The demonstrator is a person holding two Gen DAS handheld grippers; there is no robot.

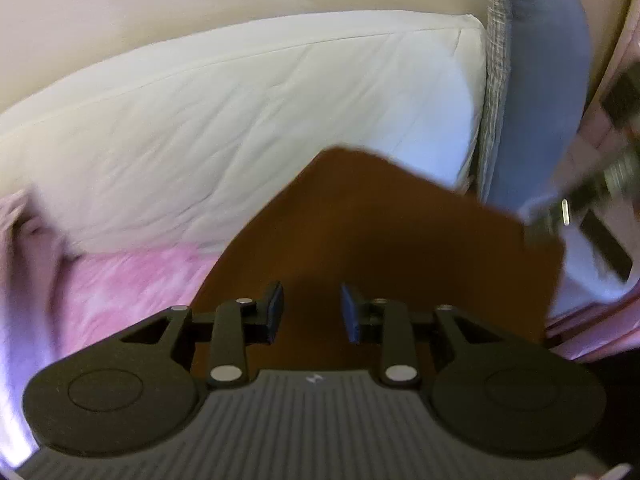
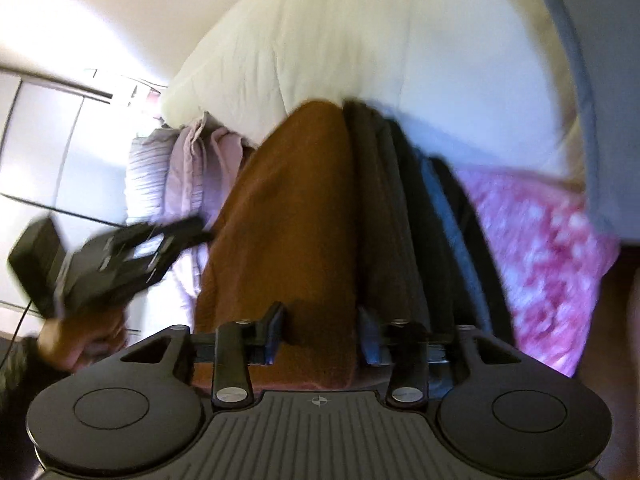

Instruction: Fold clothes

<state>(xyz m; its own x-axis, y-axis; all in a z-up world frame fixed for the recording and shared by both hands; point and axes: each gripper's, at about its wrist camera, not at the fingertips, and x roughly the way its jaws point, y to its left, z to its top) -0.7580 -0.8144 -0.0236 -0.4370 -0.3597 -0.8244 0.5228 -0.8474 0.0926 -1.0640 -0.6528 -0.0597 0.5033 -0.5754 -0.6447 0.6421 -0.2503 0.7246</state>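
A rust-brown garment (image 1: 392, 240) lies folded on the bed, straight ahead of my left gripper (image 1: 313, 312). The left fingers stand apart over the cloth, with nothing pinched between them. In the right wrist view the brown garment (image 2: 288, 208) runs away from my right gripper (image 2: 322, 334). Its near end lies between the open right fingers, and the pads do not visibly press on it. Right beside it sit folded dark grey, black and blue clothes (image 2: 404, 220). The left gripper (image 2: 200, 228) shows blurred at the garment's left edge, held by a hand (image 2: 80, 332).
A pink mottled blanket (image 2: 552, 248) covers the bed. A big white duvet (image 1: 248, 120) lies behind the clothes. A blue pillow (image 1: 540, 92) stands to the right, and mauve crumpled cloth (image 2: 192, 168) lies at the far left. White cupboard doors (image 2: 36, 140) are beyond.
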